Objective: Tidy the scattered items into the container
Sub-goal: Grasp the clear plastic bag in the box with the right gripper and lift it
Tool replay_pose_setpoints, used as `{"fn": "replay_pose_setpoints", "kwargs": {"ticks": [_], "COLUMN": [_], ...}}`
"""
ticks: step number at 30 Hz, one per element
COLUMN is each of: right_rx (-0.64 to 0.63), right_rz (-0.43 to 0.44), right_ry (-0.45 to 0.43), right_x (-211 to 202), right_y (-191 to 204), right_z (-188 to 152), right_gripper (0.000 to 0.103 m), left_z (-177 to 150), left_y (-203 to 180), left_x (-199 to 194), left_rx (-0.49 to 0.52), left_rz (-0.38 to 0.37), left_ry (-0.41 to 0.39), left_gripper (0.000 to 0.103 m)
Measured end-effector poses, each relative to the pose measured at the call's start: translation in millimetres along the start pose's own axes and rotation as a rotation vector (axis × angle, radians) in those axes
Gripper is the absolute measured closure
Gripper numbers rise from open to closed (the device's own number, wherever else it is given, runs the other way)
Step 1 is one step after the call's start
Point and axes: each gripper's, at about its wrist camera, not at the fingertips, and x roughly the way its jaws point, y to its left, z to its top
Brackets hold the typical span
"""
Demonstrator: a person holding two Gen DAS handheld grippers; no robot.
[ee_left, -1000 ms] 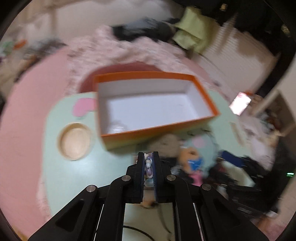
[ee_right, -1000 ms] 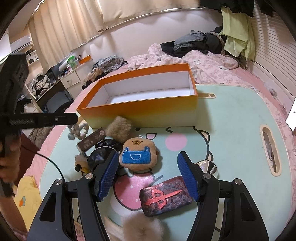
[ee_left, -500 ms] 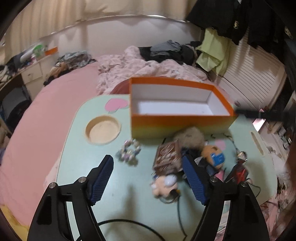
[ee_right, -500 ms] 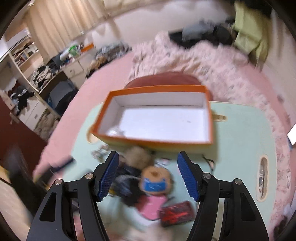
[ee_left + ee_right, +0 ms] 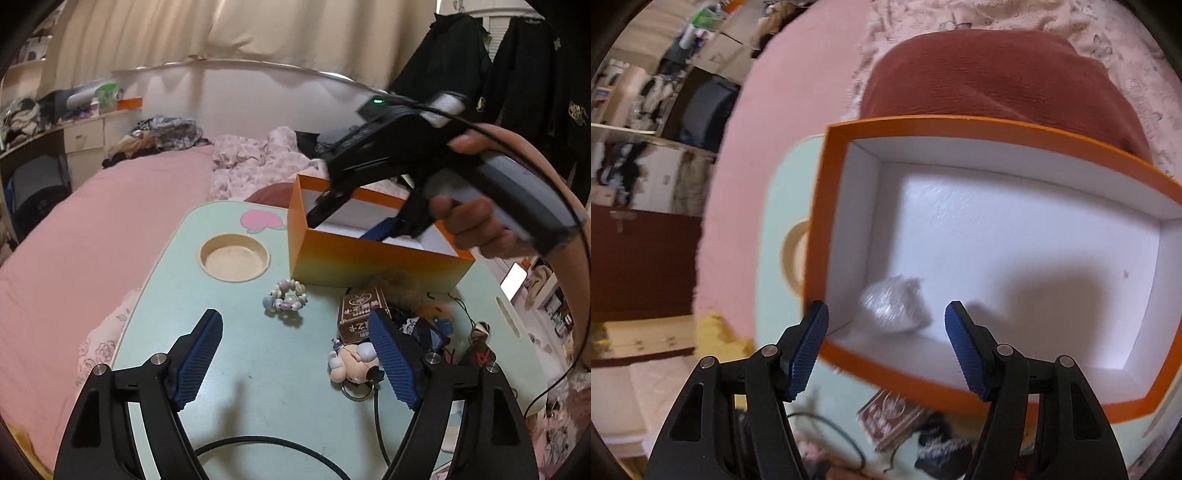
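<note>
Orange cardboard box, white inside, sits on the mint lap table; its near left corner lies directly ahead of the right gripper.

Risks, judged:
- Right gripper hangs over the box with its fingers dipping toward the rim; a careless sweep could clip the orange wall and shove the light box across the table or onto the bed.
- Clear crinkled wrapper, the only item seen inside, lies just ahead between the right fingers' line; a downward poke could flick it out.
- Cable trailing under the left gripper could snag the small pieces beside it.

Gripper states:
- Left: jaws opening, wide apart, nothing between the pads. Pastel bead bracelet lies ahead of it, apart, between gripper and box. Brown packet and small plush doll keyring sit just beside its right finger, the finger overlapping them in view; contact cannot be told.
- Right: parted, empty, gripping nothing.

Remaining scattered items lie outside the box, near its front wall.
</note>
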Motion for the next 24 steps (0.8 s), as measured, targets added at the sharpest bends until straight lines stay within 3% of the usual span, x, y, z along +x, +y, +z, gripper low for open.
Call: {"fn": "replay_pose_setpoints", "kwargs": {"ticks": [7,17,24], "right_rx": [-0.041,-0.076,-0.070], "right_rz": [-0.169,-0.229,-0.187], "right_ry": [-0.034,-0.077,-0.070], "right_x": [15,15,14], "right_y": [13,27,23], "right_z": [-2,-8,-8], "right_gripper": [0.037,0.037,0.037], "left_z": [-6,-8,-8], "left_y": [-4,-2,-1], "left_x": [1,0,1], "left_rx": [0.020,0.019,0.013], "left_rz": [0.026,0.023,0.024], "left_ry": [-0.003,-0.002,0.005], "left_gripper": [0.021,0.021,0.021]}}
